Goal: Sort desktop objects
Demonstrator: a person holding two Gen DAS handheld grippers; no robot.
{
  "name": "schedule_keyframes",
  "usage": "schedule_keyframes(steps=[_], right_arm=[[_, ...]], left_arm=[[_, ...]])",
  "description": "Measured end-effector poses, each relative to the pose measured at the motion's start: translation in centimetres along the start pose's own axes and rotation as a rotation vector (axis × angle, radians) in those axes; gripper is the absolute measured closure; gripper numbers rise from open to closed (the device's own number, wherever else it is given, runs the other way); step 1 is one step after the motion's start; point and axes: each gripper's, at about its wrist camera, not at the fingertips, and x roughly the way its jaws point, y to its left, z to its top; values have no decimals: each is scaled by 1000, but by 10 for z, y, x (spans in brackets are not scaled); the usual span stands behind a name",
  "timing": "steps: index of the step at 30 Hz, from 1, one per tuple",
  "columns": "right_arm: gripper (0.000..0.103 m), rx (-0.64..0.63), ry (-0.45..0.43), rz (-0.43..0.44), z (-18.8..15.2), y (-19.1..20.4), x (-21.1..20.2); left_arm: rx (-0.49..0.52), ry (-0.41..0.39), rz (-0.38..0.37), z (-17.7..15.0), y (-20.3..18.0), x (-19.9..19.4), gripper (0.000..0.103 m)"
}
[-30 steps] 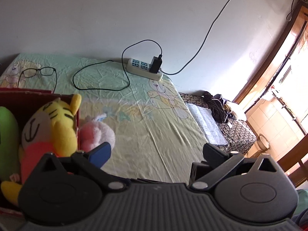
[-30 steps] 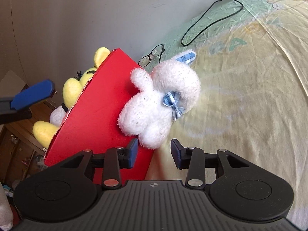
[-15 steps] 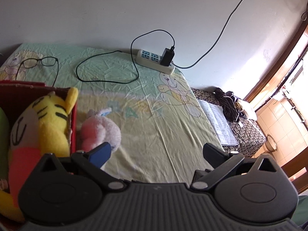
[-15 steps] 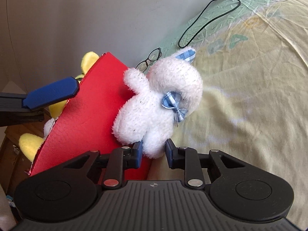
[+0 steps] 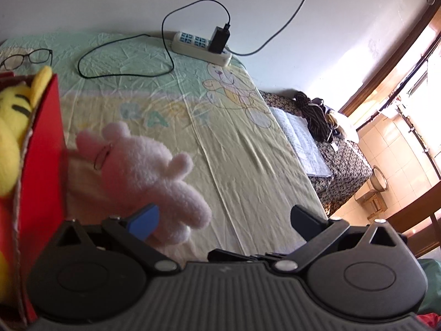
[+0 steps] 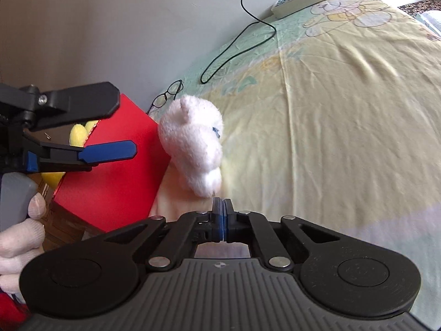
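White plush toy (image 6: 197, 140) lies on the sheet-covered surface (image 6: 344, 127), touching the outer wall of the red box (image 6: 121, 165). Right hand-held gripper (image 6: 219, 207): fingers pressed fully together just below the toy, nothing between them. Left hand-held gripper (image 5: 220, 218): fingers spread wide, empty, beside the toy. Yellow striped plush (image 5: 12, 115) sits inside the box. Glasses (image 5: 27, 58) lie beyond it.

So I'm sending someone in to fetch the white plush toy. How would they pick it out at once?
Find the red box on the yellow-green sheet. The white plush toy leans against the box's outer side, out on the sheet. It is fluffy and pale, with a small blue bow, unlike the yellow plush sitting inside the box.
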Motion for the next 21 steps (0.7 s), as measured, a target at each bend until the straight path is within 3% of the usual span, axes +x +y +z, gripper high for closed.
schedule_keyframes(steps=[5,8,12,15,21], right_arm=[[96,88,-123,-33,19,-23,-21],[86,136,-180,43,42,-28,-15],[82,112,-139,153,73,-17,17],[82,56,-91,175,92,-11,48],[78,143,65,245,104,-22,96]], left_arm=[[9,13,77,-16,0,16,2],[-8,0,205,-17,7,29,2],[43,-15,334,-17,9,44,2],[46,-24,342,-13,13,50,2],[48,-5,274,-4,16,63,2]])
